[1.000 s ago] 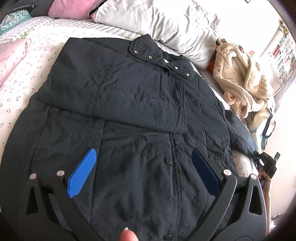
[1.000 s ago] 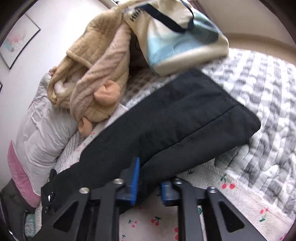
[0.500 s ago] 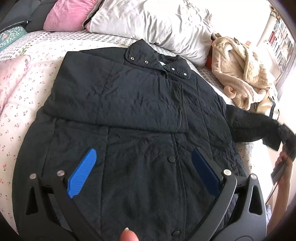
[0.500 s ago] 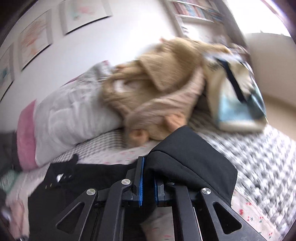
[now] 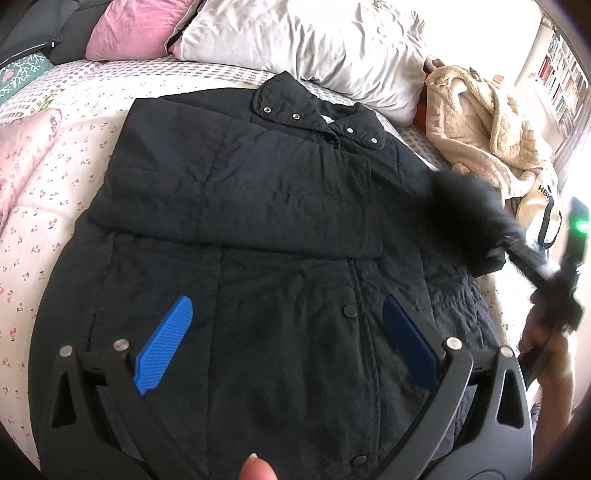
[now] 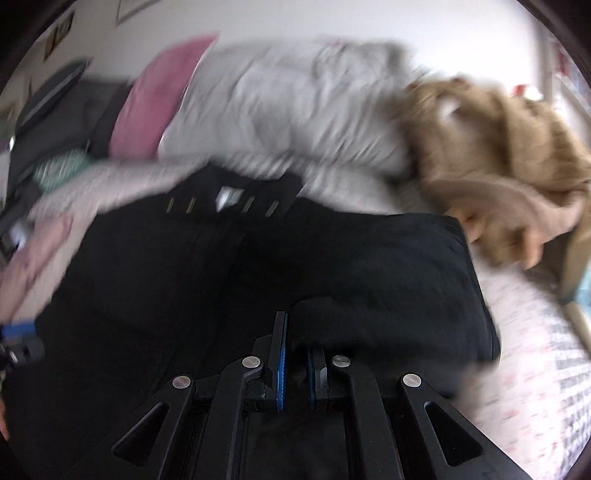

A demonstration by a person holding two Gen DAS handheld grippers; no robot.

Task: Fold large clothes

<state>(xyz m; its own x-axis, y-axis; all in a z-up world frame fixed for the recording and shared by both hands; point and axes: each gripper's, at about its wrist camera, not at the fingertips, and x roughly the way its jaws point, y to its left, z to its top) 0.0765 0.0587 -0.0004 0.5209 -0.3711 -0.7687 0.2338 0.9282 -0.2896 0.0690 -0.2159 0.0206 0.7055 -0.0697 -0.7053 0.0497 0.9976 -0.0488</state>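
A large black padded jacket (image 5: 258, 229) lies front up on the bed, collar toward the pillows. One sleeve (image 5: 236, 206) is folded across its chest. My left gripper (image 5: 284, 325) hovers open and empty over the jacket's lower front. My right gripper (image 6: 295, 354) is shut on the other sleeve (image 6: 388, 295) and holds it raised over the jacket's right side; in the left wrist view the sleeve (image 5: 469, 218) and the right gripper (image 5: 509, 240) appear blurred at the right.
A grey pillow (image 5: 306, 40) and a pink pillow (image 5: 129, 29) lie at the bed's head. A beige fleece garment (image 5: 487, 129) and a tote bag (image 5: 539, 210) sit at the right. The floral bedspread (image 5: 48, 199) shows at the left.
My right gripper has lifted the right sleeve off the bed and swung it up and inward toward the jacket's body. My left gripper has stayed open over the lower front.
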